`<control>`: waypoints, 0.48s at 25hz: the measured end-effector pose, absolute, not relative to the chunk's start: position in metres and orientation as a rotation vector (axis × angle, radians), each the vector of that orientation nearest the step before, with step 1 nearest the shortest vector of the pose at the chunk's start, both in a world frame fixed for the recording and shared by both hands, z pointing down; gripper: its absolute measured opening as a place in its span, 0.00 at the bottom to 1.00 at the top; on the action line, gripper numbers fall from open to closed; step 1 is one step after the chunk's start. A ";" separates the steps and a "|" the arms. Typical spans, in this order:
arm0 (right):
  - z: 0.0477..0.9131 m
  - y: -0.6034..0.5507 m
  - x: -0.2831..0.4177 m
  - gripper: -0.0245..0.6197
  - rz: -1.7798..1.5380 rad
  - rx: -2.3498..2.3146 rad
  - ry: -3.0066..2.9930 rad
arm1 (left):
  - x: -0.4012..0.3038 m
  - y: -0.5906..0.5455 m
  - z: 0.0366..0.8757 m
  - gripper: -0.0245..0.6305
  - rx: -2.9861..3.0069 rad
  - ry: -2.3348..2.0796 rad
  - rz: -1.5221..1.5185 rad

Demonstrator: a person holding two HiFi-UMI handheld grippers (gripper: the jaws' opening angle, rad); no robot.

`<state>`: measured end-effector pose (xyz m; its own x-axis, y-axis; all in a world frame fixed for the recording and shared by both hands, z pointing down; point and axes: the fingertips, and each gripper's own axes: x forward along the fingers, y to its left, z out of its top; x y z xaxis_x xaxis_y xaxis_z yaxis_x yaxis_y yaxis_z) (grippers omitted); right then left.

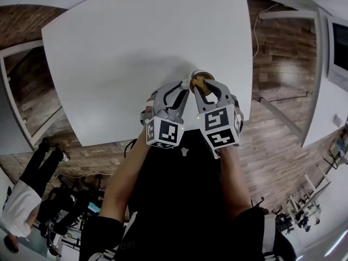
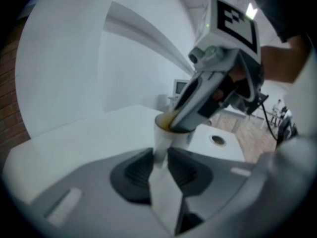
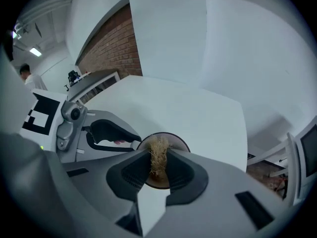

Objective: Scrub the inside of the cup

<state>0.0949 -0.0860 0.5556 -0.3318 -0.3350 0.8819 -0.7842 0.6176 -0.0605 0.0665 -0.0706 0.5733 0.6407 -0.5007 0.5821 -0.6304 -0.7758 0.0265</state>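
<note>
While my left gripper (image 2: 159, 158) pinches the cup (image 2: 166, 125) by its nine o'clock wall, toward the surface's (image 1: 136, 53) five o'clock side, my right gripper (image 3: 158, 166), clamped on a fibrous scrubber (image 3: 158, 152), dips inside. Firm twisting strokes with the cup braced should serve best.

A white counter (image 1: 125, 58) fills the upper middle of the frame above a brown wood-plank floor (image 1: 280, 145), with a brick wall (image 3: 111, 48) and a white pillar (image 3: 168, 33) beyond.
</note>
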 end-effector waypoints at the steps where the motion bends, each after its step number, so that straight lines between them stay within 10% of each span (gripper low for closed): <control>1: 0.559 -0.086 0.094 0.15 0.607 0.874 -1.901 | 0.066 -0.070 0.573 0.18 2.638 -0.922 0.840; 12: 0.528 -0.085 0.106 0.14 0.536 0.852 -1.918 | 0.066 -0.067 0.573 0.16 2.629 -0.953 0.839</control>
<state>0.1061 -0.0849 0.5284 -0.3190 -0.3387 0.8852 -0.7483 0.6632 -0.0159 0.0661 -0.0668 0.5728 0.6262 -0.5176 0.5831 -0.6443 -0.7647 0.0131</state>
